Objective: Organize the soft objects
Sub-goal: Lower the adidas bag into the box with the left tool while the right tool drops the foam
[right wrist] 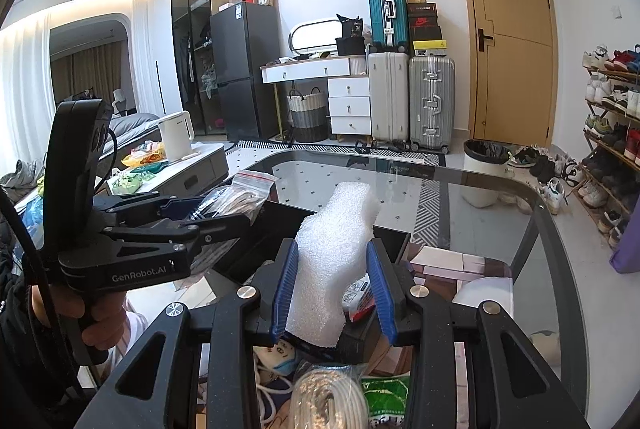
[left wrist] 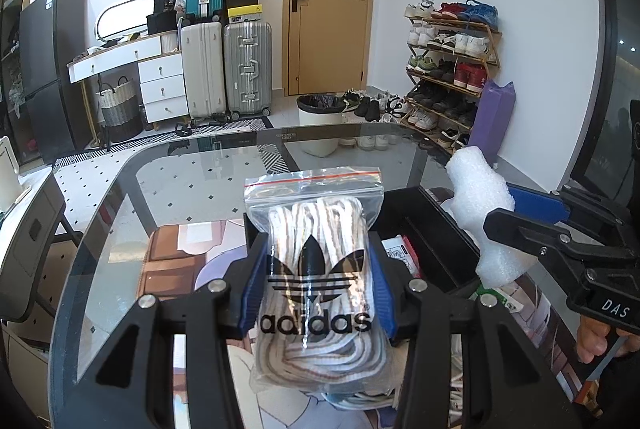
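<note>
Left hand-held gripper (left wrist: 318,285): blue pads clamped on a clear zip bag of white laces with black adidas logo (left wrist: 316,261), centre of the left wrist frame, held above the dark glass surface (left wrist: 192,173). Right hand-held gripper (right wrist: 332,293): jaws narrow, pinching a white foam block (right wrist: 332,261), centre of the right wrist frame. Both sit over an open black box (left wrist: 432,229) at centre right, other packets lying inside it.

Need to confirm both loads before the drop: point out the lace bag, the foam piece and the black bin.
lace bag (left wrist: 316,249): left wrist view, on its printed front.
foam piece (right wrist: 332,253): right wrist view, on its middle.
black bin (left wrist: 436,229): left wrist view, on its inner wall.
</note>
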`<action>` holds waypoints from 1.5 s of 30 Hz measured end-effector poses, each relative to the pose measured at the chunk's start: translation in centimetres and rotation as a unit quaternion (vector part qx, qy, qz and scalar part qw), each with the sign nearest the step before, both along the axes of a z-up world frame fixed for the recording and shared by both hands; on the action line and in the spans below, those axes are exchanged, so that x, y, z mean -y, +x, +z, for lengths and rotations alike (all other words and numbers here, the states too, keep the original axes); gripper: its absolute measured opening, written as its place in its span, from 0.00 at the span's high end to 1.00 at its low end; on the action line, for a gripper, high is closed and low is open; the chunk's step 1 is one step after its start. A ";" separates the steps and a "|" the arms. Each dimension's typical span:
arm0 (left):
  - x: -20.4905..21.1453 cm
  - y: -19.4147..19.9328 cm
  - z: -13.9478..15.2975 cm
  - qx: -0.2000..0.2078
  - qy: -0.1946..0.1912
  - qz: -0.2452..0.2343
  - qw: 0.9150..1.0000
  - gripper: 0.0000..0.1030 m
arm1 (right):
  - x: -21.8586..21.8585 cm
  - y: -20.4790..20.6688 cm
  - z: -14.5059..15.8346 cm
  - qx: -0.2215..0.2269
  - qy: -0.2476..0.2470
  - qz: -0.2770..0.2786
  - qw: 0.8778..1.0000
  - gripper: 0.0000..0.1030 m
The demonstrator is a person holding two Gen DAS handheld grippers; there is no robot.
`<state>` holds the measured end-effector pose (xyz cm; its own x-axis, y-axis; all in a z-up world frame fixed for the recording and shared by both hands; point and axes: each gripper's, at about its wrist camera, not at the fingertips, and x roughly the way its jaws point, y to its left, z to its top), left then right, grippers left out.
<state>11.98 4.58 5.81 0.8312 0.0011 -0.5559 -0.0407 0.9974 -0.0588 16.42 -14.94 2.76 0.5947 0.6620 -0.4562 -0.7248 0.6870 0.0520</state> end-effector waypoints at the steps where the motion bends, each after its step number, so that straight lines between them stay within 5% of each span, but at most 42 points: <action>1: 0.2 0.2 -0.1 -0.001 0.001 0.000 1.000 0.56 | -0.2 0.3 -0.1 -0.001 -0.002 0.001 1.000 0.65; 41: 1.2 4.8 -3.4 -0.046 0.041 -0.011 0.998 0.54 | -4.3 4.5 -4.2 -0.039 -0.054 0.000 0.998 0.65; 45: 1.0 4.2 -3.0 -0.043 0.032 -0.005 0.999 0.43 | -3.6 4.1 -3.6 -0.037 -0.051 -0.003 0.998 0.51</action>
<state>16.22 3.59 2.83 0.7804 0.0310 -0.6245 -0.0338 0.9994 0.0074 20.51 -11.29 -0.86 0.5610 0.6065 -0.5635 -0.7176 0.6956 0.0343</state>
